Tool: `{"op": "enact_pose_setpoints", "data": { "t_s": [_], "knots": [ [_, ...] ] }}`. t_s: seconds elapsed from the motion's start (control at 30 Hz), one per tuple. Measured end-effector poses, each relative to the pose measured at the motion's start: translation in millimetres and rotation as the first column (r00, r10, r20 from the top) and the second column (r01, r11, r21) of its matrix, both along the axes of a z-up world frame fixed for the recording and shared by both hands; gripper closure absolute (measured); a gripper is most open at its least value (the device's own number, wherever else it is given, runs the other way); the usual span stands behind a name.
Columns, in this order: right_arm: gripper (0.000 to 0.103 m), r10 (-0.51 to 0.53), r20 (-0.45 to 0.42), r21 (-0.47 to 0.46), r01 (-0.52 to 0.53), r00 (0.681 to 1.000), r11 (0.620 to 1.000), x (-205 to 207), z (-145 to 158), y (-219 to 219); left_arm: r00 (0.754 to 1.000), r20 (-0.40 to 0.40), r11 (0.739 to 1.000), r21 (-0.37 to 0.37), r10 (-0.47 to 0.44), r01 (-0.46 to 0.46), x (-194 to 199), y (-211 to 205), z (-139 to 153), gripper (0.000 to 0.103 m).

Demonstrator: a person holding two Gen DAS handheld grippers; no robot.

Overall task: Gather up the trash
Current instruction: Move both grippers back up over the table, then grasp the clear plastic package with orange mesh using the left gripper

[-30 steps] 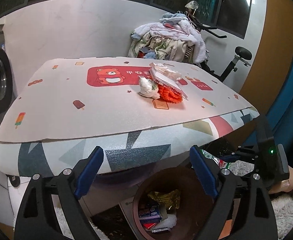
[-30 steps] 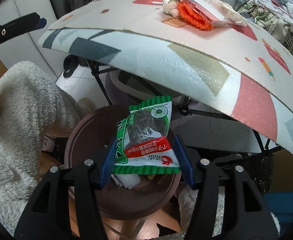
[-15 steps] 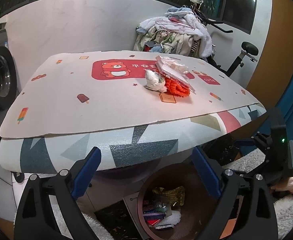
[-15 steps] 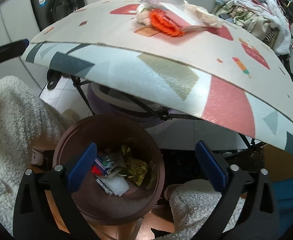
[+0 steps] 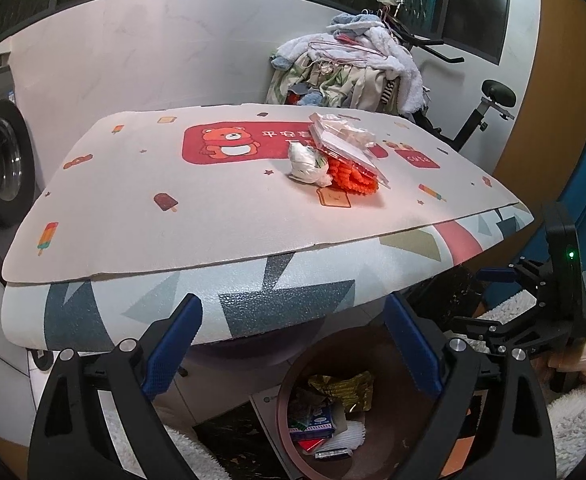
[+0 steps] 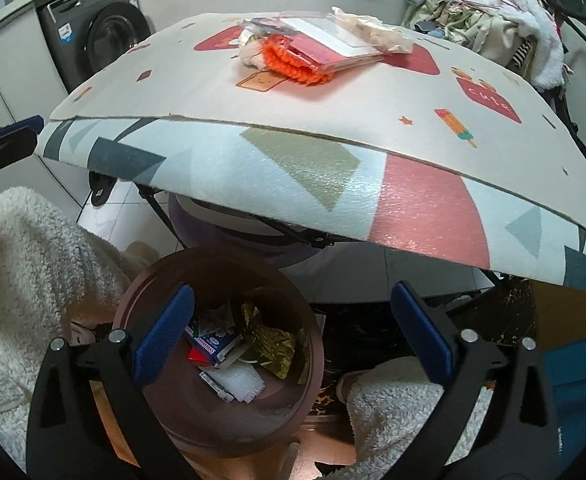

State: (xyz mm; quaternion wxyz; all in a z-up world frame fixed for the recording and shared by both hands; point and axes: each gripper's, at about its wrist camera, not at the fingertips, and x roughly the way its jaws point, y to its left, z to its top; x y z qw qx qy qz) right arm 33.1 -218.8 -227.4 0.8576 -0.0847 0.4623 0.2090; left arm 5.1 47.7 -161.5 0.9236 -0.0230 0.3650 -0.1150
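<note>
A brown round bin (image 6: 161, 280) stands on the floor under the table edge, with several wrappers (image 6: 229, 352) lying inside it. My right gripper (image 6: 289, 336) hangs above the bin, wide open and empty. My left gripper (image 5: 293, 344) is open too, empty, over the same bin (image 5: 289, 384) from the other side. On the padded table (image 5: 173, 216) a pile of trash remains: a white crumpled bag (image 5: 307, 162), an orange fuzzy piece (image 5: 349, 174) and clear plastic packets (image 5: 345, 144). The same pile (image 6: 305, 52) shows far ahead in the right wrist view.
A washing machine (image 6: 101, 28) stands at the left. A heap of clothes (image 5: 353, 72) covers an exercise bike (image 5: 489, 108) behind the table. A person's fluffy white sleeves (image 6: 25, 280) flank the bin. The table's folding legs (image 6: 165, 216) run close behind the bin.
My right gripper opened and let go of the green snack packet, which dropped into the bin. It then drew back and tilted up a little. The left gripper stayed put.
</note>
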Motion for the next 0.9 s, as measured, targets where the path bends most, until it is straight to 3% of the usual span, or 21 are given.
{"op": "enact_pose_setpoints", "data": {
  "t_s": [0.23,0.57,0.73,0.9],
  "knots": [
    [0.006,-0.032,0.022,0.042,0.031,0.999,0.999,4.8,13.2,-12.3,1.000,-0.017,0.999,-0.047,0.005,-0.006,7.5,10.8,5.1,0.013],
    [0.006,-0.052,0.062,0.023,0.051,0.997,0.998,32.9,29.9,-27.0,0.999,-0.029,0.998,-0.053,-0.025,0.023,42.8,19.5,34.2,0.013],
    [0.006,-0.060,0.075,0.045,0.057,0.995,0.997,58.4,39.7,-33.8,0.996,-0.056,0.990,-0.122,-0.076,0.068,75.1,13.5,44.9,0.018],
    [0.006,-0.108,0.063,0.098,0.102,0.992,0.990,92.5,46.7,-44.9,0.987,-0.089,0.956,-0.274,-0.136,0.107,134.0,3.3,53.4,0.025]
  ]
}}
